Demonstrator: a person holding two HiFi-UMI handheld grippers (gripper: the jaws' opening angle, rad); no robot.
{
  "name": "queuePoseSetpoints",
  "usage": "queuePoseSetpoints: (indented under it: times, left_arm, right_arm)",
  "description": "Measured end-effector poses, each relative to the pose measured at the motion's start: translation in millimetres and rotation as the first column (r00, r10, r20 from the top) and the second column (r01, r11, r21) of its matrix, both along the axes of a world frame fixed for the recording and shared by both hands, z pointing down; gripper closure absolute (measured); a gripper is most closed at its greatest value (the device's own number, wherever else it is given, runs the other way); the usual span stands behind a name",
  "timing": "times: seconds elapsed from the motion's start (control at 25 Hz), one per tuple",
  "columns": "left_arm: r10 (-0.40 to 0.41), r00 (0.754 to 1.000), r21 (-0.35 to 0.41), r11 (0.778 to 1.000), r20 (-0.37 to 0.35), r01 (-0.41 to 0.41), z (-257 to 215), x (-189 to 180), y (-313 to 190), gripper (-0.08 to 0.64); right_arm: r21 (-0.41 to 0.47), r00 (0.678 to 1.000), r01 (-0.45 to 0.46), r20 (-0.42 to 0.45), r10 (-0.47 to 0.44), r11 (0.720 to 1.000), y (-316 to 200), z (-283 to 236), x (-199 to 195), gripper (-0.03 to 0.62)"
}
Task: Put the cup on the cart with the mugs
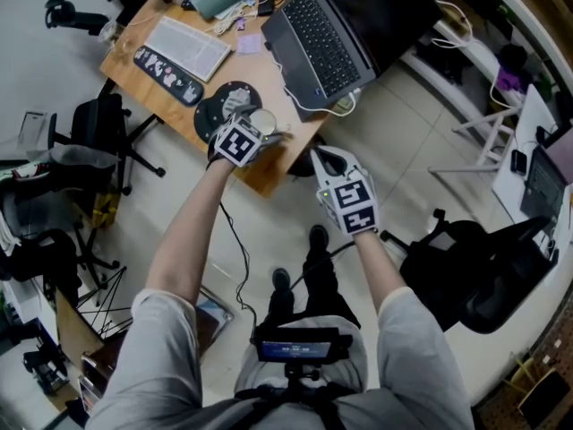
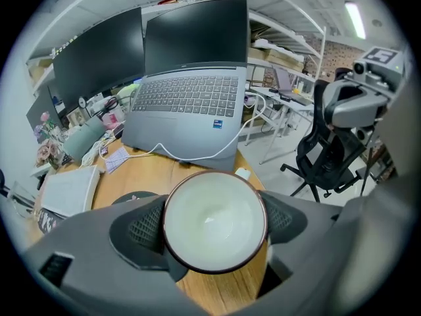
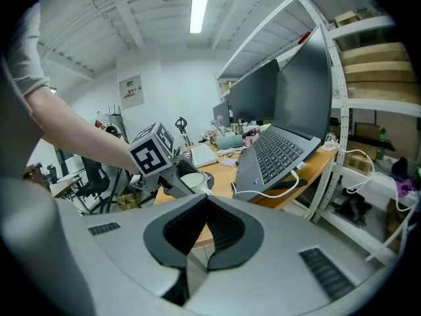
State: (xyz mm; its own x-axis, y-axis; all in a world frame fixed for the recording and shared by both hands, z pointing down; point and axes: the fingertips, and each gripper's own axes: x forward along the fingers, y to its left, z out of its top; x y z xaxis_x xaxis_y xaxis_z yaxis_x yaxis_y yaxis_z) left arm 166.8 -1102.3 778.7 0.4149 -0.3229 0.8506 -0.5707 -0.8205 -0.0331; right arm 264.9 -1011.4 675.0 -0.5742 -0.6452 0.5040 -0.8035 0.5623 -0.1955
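Note:
A white cup (image 1: 262, 121) with a dark rim stands near the front corner of the wooden desk (image 1: 269, 77). In the left gripper view the cup (image 2: 214, 221) is seen from above, empty, and fills the gap between the jaws. My left gripper (image 1: 260, 133) is shut on it, a pad against each side. My right gripper (image 1: 329, 158) hangs shut and empty off the desk's corner, above the floor; from its view the cup (image 3: 193, 180) shows beside the left gripper's marker cube. No cart with mugs is in view.
An open laptop (image 1: 322, 38) with a white cable sits behind the cup. A round black mat (image 1: 218, 107) and a white keyboard (image 1: 188, 47) lie to its left. Office chairs stand at the left (image 1: 98, 137) and right (image 1: 483, 267). White shelving (image 3: 342, 143) flanks the desk.

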Motion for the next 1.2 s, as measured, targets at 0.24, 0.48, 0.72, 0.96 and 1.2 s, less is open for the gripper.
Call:
queuePoseSetpoints:
  times: [0.24, 0.48, 0.72, 0.96, 1.2]
  left_arm:
    - [-0.043, 0.998, 0.046, 0.998, -0.052, 0.046, -35.3, -4.4, 15.8, 0.147]
    - [-0.098, 0.984, 0.108, 0.988, -0.148, 0.114, -97.8, -14.9, 56.6, 0.147]
    - [-0.125, 0.966, 0.179, 0.969, -0.228, 0.168, -163.6, -39.6, 117.8, 0.147]
    - [-0.146, 0.934, 0.235, 0.944, -0.325, 0.23, -220.2, -64.9, 186.9, 0.147]
    - [-0.139, 0.913, 0.275, 0.926, -0.384, 0.257, -257.9, -84.9, 257.9, 0.147]
  right_arm:
    - [0.03, 1.0, 0.003, -0.007, -0.003, 1.0, 5.7, -13.1, -2.6, 0.591]
    - [0.056, 1.0, 0.002, -0.007, -0.002, 0.998, 24.7, -44.7, -15.6, 0.591]
    - [0.107, 1.0, 0.008, -0.008, -0.007, 0.994, 64.6, -84.3, -34.2, 0.591]
    - [0.14, 1.0, 0.009, -0.011, -0.008, 0.99, 123.8, -116.8, -52.8, 0.591]
    - [0.174, 0.999, 0.033, -0.025, -0.029, 0.984, 189.2, -138.6, -77.7, 0.591]
